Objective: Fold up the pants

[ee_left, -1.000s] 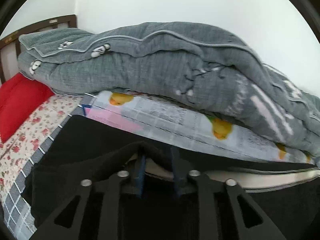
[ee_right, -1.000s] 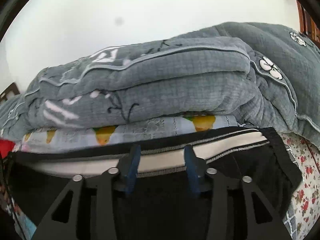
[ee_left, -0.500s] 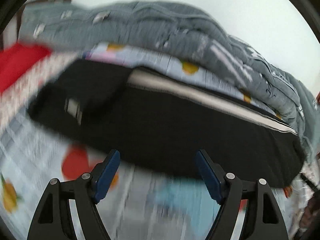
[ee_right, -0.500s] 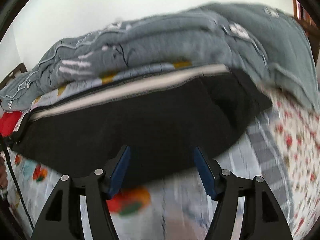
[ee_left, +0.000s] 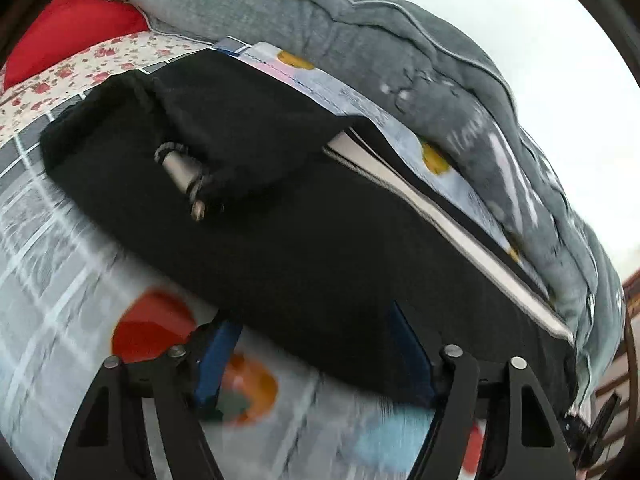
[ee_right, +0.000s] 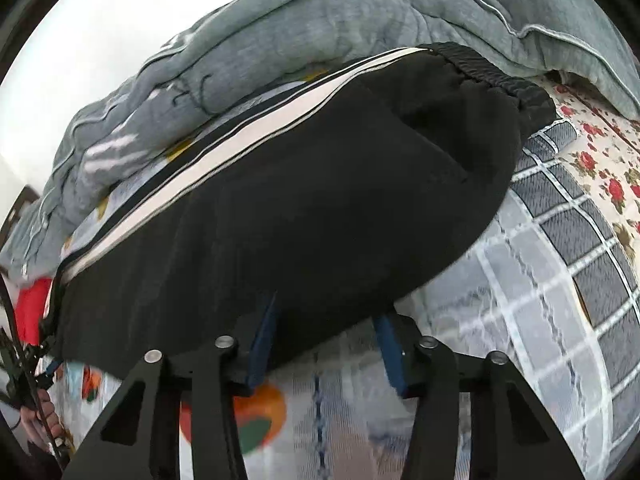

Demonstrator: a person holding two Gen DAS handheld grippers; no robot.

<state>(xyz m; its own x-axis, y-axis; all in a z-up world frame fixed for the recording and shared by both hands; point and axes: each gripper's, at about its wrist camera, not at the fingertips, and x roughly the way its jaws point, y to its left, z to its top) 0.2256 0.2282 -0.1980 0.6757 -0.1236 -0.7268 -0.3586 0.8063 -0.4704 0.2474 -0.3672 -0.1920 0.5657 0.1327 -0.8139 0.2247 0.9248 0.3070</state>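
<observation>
Black pants [ee_left: 304, 240] with a white side stripe [ee_left: 452, 224] lie folded lengthwise on the bed, far edge against a bedding pile. A grey drawstring tip [ee_left: 182, 168] rests on the waist end at left. My left gripper [ee_left: 316, 348] is open, its blue fingers straddling the pants' near edge. In the right wrist view the pants [ee_right: 304, 208] fill the middle, with the elastic waistband [ee_right: 492, 76] at upper right. My right gripper [ee_right: 324, 340] is open at the near edge of the fabric, holding nothing.
A folded grey quilt [ee_left: 400, 52] over a duck-print sheet [ee_left: 400, 128] is stacked behind the pants. A red pillow [ee_left: 68, 28] lies far left. The bedsheet [ee_right: 560, 280] is checked and floral. The other gripper and a hand [ee_right: 28, 400] show at lower left.
Both grippers let go of the pants, opened and pulled back toward the near edge. The pants now lie flat on the bed.
</observation>
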